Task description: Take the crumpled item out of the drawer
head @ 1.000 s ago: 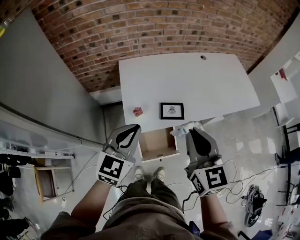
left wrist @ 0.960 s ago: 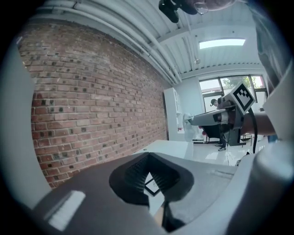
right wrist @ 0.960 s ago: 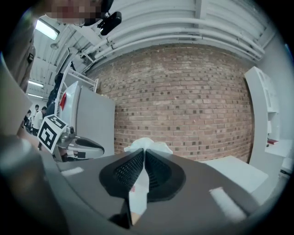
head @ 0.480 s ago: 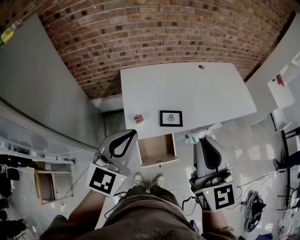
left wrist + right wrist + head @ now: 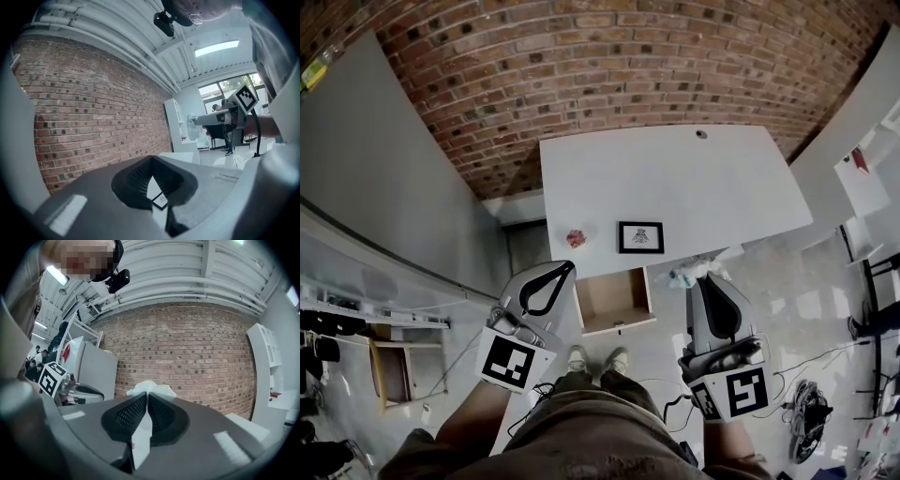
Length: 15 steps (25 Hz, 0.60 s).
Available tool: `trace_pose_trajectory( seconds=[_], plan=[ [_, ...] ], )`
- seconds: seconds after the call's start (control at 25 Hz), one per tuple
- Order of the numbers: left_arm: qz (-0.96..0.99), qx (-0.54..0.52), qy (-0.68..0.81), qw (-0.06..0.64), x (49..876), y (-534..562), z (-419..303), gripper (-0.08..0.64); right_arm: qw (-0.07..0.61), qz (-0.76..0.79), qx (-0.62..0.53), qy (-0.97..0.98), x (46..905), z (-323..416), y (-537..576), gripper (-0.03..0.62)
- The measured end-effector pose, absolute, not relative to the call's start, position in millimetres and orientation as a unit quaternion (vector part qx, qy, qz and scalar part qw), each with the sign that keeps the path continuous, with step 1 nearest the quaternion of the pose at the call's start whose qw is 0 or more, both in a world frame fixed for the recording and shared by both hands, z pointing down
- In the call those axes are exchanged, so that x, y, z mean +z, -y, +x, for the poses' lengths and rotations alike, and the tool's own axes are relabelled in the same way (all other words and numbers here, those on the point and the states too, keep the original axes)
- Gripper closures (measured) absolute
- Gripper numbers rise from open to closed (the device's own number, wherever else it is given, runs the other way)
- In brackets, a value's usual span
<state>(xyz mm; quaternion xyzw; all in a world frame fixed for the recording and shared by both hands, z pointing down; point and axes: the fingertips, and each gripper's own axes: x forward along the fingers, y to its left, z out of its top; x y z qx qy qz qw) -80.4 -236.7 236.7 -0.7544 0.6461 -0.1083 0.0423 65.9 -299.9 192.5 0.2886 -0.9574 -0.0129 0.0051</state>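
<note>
My right gripper (image 5: 705,281) is shut on a crumpled white paper (image 5: 684,275), held in the air to the right of the open drawer (image 5: 614,298). In the right gripper view the crumpled white paper (image 5: 149,391) sticks out past the closed jaws of that gripper (image 5: 147,397). The drawer looks bare inside, pulled out from under the white desk (image 5: 675,178). My left gripper (image 5: 563,269) hangs left of the drawer, shut with nothing in it; the left gripper view shows this gripper (image 5: 151,161) with its jaws touching at the tip.
On the desk lie a small black-framed picture (image 5: 640,237) and a little pink crumpled thing (image 5: 576,238). A brick wall (image 5: 581,66) stands behind the desk. The person's shoes (image 5: 595,358) are on the floor below the drawer. A grey partition (image 5: 384,187) runs along the left.
My right gripper has lifted the crumpled paper out and drawn it right, away from the desk edge. Both grippers moved back towards me; over the last half second little has shifted.
</note>
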Motion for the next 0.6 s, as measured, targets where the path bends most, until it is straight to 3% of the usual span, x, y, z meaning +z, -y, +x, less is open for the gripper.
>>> trace_pose_trajectory(
  seconds=[0.6],
  plan=[
    [-0.762, -0.120, -0.634, 0.054, 242, 248, -83, 0.560, 0.015, 0.295, -0.009, 0.955, 202, 63, 304, 0.548]
  ],
)
